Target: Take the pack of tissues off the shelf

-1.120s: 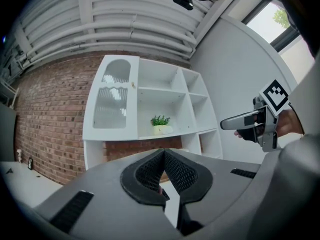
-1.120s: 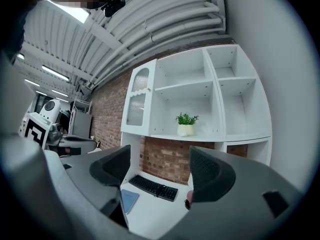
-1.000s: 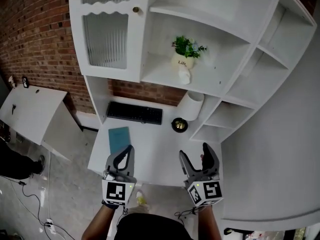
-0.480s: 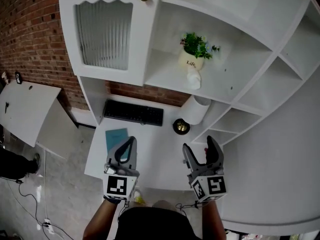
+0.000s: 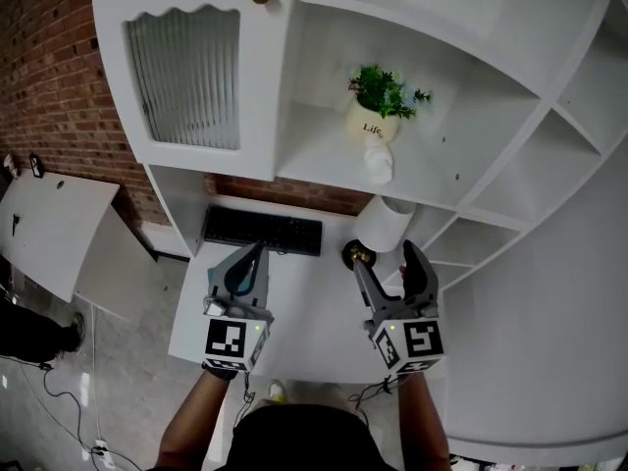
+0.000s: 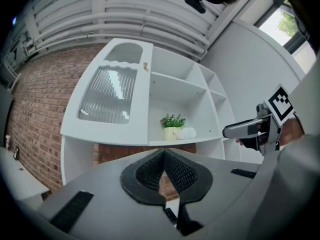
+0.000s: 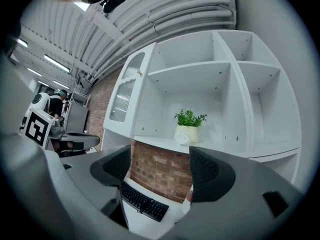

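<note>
The person is holding both tongs up over the counter (image 5: 306, 287), the right tongs (image 5: 384, 259) gaping apart and empty, likely ready to go round the pack of tissues (image 5: 378, 162), which is lying on the shelf (image 5: 319, 153) touching the plant pot (image 5: 370, 124), while the left tongs (image 5: 254, 259) are sitting pressed together, empty.

Pack of tissues (image 5: 378, 162) on the white shelf (image 5: 314, 155)
The pack of tissues is small, white and soft-looking. It lies on the open shelf, touching the front of a cream plant pot (image 5: 364, 124), toward the shelf's front edge.
</note>
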